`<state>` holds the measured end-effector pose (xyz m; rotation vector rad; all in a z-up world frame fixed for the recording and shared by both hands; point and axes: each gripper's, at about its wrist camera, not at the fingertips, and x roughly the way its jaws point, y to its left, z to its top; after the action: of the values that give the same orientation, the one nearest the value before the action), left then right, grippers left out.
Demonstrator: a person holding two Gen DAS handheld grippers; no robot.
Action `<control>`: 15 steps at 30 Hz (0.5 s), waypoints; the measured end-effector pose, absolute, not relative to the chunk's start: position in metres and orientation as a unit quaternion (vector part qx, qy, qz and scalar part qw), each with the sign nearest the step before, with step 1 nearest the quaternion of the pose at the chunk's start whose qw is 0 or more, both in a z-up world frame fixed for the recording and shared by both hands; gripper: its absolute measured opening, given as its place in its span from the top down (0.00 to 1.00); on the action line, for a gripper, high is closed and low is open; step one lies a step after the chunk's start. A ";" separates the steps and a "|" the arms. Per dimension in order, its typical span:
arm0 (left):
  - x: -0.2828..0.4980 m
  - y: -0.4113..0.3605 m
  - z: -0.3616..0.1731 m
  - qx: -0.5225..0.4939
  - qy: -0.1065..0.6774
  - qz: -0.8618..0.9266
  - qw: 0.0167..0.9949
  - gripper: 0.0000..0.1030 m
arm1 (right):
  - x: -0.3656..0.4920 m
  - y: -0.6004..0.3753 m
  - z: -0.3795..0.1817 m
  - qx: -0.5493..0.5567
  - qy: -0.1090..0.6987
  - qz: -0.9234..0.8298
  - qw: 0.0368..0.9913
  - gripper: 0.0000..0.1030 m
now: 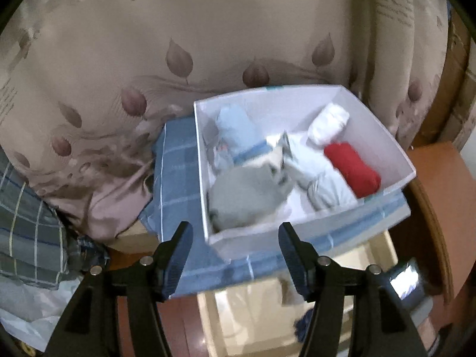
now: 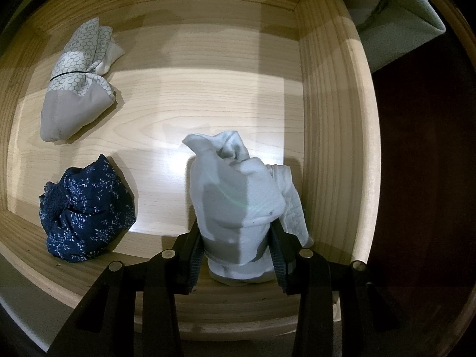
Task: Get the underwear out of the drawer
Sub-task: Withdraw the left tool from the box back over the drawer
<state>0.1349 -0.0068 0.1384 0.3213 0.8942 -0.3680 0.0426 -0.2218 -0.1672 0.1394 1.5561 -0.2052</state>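
In the right wrist view my right gripper (image 2: 236, 238) is shut on a pale blue rolled underwear (image 2: 238, 196) inside the light wooden drawer (image 2: 330, 136), near its front right corner. A navy floral roll (image 2: 87, 211) lies at the drawer's front left and a grey honeycomb-print roll (image 2: 77, 92) at the back left. In the left wrist view my left gripper (image 1: 235, 238) is open and empty, just in front of a white box (image 1: 383, 136) that holds several rolled garments, among them a red one (image 1: 352, 169), a grey one (image 1: 247, 199) and a white one (image 1: 328, 123).
The white box stands on a blue plaid cloth (image 1: 178, 175) against a beige leaf-print curtain (image 1: 148, 59). A plaid garment (image 1: 26, 223) lies at left. The open drawer (image 1: 374, 261) shows below the box, with dark red-brown furniture (image 1: 434, 184) at right.
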 end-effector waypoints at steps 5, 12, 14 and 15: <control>0.110 0.015 0.107 0.134 0.453 -0.171 0.865 0.41 | 0.043 -0.221 -0.167 0.063 0.700 -0.093 0.705 0.64; 0.091 0.033 0.028 0.100 0.527 -0.144 0.832 0.40 | 0.043 -0.220 -0.167 0.059 0.701 -0.094 0.705 0.65; 0.087 0.035 0.011 0.090 0.537 -0.132 0.828 0.40 | 0.043 -0.220 -0.167 0.058 0.701 -0.094 0.704 0.65; 0.083 0.036 0.001 0.084 0.539 -0.122 0.829 0.41 | 0.044 -0.220 -0.167 0.058 0.701 -0.094 0.704 0.65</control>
<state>0.0834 0.0359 0.0014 0.1792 1.1445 -0.2598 0.0438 -0.2205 -0.1673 0.1289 1.5597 -0.2098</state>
